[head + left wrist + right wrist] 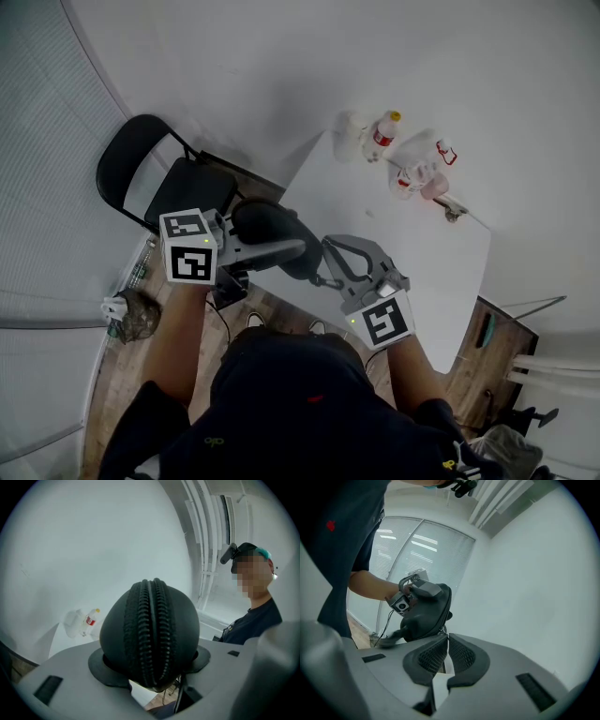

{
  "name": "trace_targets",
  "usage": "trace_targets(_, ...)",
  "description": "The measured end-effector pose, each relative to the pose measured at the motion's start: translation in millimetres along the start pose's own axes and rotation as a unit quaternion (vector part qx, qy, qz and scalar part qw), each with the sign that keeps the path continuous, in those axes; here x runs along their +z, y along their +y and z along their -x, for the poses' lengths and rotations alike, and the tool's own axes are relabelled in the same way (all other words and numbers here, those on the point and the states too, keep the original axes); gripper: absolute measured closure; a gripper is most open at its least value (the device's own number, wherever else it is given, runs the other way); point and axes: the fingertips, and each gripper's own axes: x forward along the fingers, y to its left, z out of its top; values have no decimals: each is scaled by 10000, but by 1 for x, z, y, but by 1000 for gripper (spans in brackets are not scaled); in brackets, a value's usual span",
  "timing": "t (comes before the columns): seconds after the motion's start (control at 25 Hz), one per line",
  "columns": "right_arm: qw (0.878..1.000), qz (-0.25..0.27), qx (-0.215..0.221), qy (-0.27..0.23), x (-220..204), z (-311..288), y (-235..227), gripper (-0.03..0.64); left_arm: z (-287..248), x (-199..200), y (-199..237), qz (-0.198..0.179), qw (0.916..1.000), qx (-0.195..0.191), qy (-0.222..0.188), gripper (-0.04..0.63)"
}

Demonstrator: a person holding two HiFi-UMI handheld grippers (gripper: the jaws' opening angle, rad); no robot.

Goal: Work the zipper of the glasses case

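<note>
- A white table point(403, 234) lies ahead of you. A yellow-capped bottle point(383, 130) and other small containers stand at its far edge, well apart from your grippers.
- A black folding chair point(141, 169) stands to your left on the wood floor point(112, 375). Nothing sits between either gripper and the case.
- You hold the black glasses case point(272, 230) in the air in front of your chest, over the table's near edge.
- Your left gripper point(286, 246) has its jaws clamped on the case from both sides. Its own view shows the case's rounded end filling the gap between the pads.
- In the head view, the case's long axis runs from your left gripper across toward your right gripper point(328, 267).
- The zipper point(152, 630) faces the left gripper's camera and runs bottom to top over the rounded end.
- Your right gripper's jaws are pressed together and appear to pinch the zipper pull point(439, 631) at the case's near edge.
</note>
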Motion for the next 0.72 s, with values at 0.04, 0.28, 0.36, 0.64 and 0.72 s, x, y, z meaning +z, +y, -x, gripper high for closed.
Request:
trace_targets(0.04, 10000, 16, 22, -6, 1, 0, 1, 595, 0, -3, 0, 27, 9999, -55, 95, 314)
trace_targets(0.28, 9998, 115, 160, 42, 1, -3, 10, 595, -1, -20, -2, 112, 9977, -332, 574, 314)
trace_targets(0.36, 9997, 145, 171, 82, 1, -3, 12, 595, -3, -29, -4, -17, 9958, -348, 845, 314)
trace_targets(0.64, 9994, 238, 187, 171, 2, -7, 14, 595, -10, -55, -5, -340, 9871, -257, 1546, 314)
trace_targets(0.72, 9993, 269, 184, 189, 1, -6, 14, 595, -12, -61, -6, -410, 9838, -227, 1731, 314)
